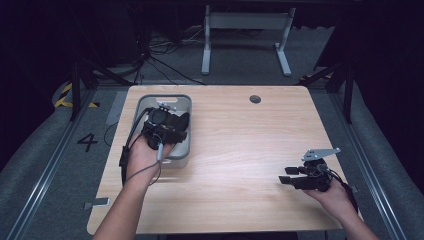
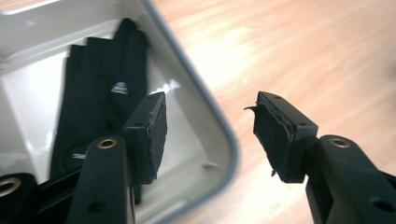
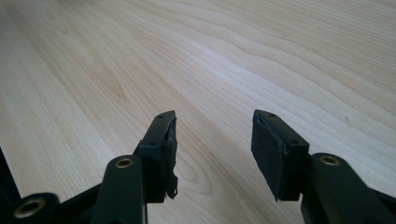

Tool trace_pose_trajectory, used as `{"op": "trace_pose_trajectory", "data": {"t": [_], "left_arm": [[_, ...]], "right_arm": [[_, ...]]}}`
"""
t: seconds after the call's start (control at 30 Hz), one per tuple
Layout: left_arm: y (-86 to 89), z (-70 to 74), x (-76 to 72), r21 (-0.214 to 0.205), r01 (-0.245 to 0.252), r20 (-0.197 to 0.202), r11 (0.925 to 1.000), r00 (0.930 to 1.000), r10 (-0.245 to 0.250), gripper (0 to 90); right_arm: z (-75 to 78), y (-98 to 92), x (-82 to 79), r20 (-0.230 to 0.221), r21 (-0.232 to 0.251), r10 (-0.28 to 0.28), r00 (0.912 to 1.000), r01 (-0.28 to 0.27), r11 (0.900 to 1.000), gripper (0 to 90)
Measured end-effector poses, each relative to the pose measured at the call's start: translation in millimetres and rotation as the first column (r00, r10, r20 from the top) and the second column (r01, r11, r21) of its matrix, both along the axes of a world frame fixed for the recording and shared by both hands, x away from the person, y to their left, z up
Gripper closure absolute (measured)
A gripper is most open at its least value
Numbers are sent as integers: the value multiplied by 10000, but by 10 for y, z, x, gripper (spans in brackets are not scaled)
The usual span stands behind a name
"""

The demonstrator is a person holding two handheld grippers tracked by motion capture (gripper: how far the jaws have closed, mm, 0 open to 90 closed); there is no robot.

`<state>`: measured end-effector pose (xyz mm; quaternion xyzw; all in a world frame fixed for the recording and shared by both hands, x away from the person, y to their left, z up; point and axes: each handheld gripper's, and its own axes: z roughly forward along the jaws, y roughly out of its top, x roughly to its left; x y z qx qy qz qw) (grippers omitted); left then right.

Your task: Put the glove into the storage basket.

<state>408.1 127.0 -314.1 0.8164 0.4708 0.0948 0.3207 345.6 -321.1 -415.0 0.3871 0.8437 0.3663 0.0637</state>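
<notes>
My left gripper [image 2: 210, 135] hangs open and empty over the grey bin [image 2: 205, 105] at the table's far left, where the black glove [image 2: 105, 93] lies flat. It looks soft, light and floppy; I'd pinch the cuff. My right gripper [image 3: 212, 149] is open, near right.

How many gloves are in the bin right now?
1 that I can see: a black glove lies flat on the floor of the grey bin at the table's left. The left gripper above the bin may hide another.
</notes>
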Motion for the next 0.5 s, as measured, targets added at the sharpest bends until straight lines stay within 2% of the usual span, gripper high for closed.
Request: {"op": "trace_pose_trajectory", "data": {"t": [0.2, 0.3, 0.33, 0.5], "left_arm": [[-124, -2, -242, -354, 855, 178, 9957, 9962, -849, 446], [-169, -38, -357, -579, 1443, 373, 9878, 9891, -1423, 444], [-181, -73, -407, -697, 1743, 487, 9822, 9840, -1711, 444], [-238, -268, -563, -787, 2188, 535, 9726, 9751, -2150, 446]], "right_arm": [[-9, -80, 11, 114, -26, -139, 9998, 139, 9999, 500], [-8, -106, 7, 274, -30, -72, 9996, 73, 10000, 499], [-6, -110, 4, 286, -25, -65, 9996, 66, 10000, 498], [0, -137, 6, 419, -42, -48, 9991, 49, 10000, 500]]}}
